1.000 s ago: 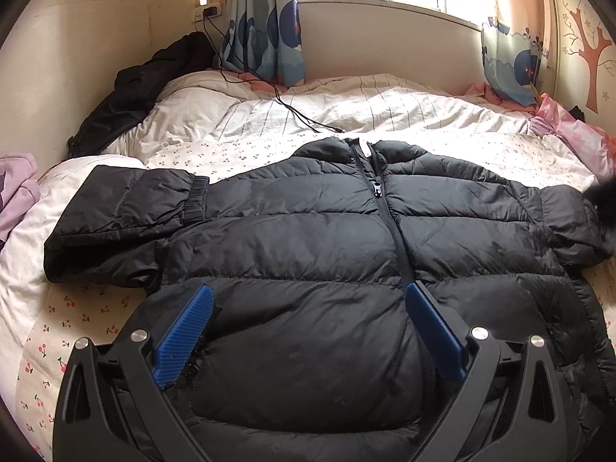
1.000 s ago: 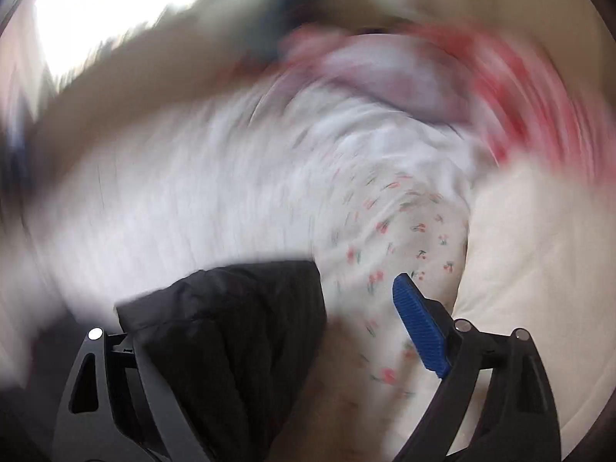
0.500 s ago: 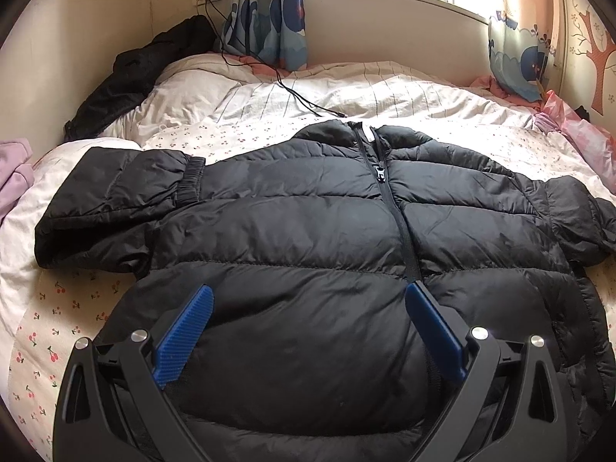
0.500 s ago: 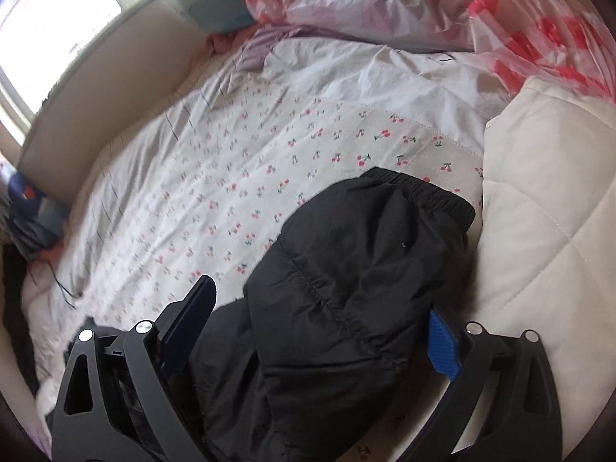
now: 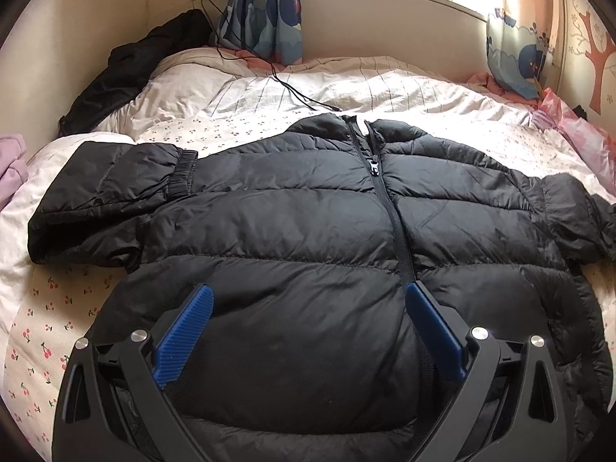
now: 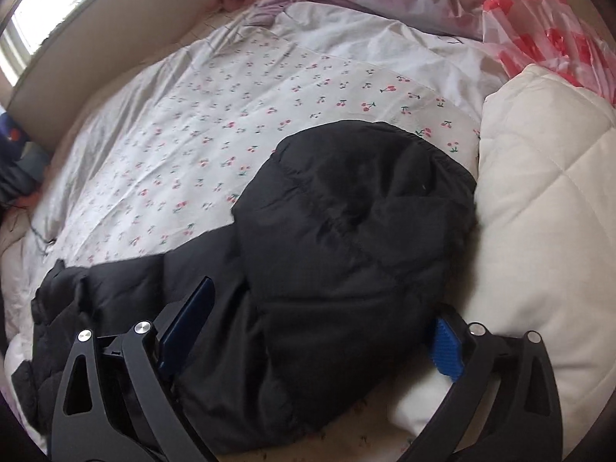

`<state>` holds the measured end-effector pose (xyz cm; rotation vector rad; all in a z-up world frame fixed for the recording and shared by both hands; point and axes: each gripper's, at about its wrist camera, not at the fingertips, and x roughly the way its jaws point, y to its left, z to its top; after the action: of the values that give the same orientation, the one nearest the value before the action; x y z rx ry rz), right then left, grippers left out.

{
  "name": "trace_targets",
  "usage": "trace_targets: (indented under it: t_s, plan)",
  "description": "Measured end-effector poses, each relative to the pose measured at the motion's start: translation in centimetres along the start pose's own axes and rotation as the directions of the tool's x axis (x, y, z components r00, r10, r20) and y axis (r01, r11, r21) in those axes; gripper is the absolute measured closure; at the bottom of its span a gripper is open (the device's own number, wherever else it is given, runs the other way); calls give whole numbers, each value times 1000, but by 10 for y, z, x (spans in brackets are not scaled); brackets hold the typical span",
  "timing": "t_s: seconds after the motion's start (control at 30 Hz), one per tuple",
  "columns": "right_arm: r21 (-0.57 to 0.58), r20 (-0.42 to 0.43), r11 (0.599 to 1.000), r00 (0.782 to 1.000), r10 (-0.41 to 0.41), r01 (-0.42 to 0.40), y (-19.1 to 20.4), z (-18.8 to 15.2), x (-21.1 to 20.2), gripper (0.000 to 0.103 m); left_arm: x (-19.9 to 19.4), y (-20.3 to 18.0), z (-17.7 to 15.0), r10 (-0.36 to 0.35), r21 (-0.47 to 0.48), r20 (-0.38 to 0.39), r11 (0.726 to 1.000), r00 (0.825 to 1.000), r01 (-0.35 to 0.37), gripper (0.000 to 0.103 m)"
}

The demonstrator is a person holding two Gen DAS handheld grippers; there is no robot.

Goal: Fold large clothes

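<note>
Only the left view showed the whole black quilted puffer jacket (image 5: 308, 231), zipped; the left gripper (image 5: 308, 304) gaped. The right gripper (image 6: 323, 308), spread wide, straddled its sleeve (image 6: 354, 231) beside a cream quilted duvet (image 6: 539, 192).

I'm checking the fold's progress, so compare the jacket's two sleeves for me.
The left-hand sleeve is folded back on itself, its elastic cuff resting on the chest of the jacket; the right-hand sleeve shows no cuff.

The left-hand sleeve lies apart from both tongs; the right-hand sleeve sits between the open fingers of the right tongs.

Both are black, quilted and puffy, lying on the cherry-print bedding.
</note>
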<state>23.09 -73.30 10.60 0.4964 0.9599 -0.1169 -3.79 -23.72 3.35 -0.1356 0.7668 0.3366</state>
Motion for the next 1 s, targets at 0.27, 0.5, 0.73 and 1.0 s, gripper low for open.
trace_targets:
  t_s: [0.27,0.5,0.73,1.0]
  plan:
    - [117,191,967,961,201,-225,-15,10,-14,91,-6,10,2,-2,-30,12,1000,1000,3,7]
    - [12,411,870,795,446,-494,32,15,-94,91,-22,16,3,63,-13,70,998,996,-63,7]
    - [-259,416,801,686,597,-540,185,1,-150,91,-37,35,6,80,-49,104,996,991,-75,7]
    - [-456,292,693,642,709,-558,354,-57,-163,91,-52,71,7,106,-112,124,989,987,-92,7]
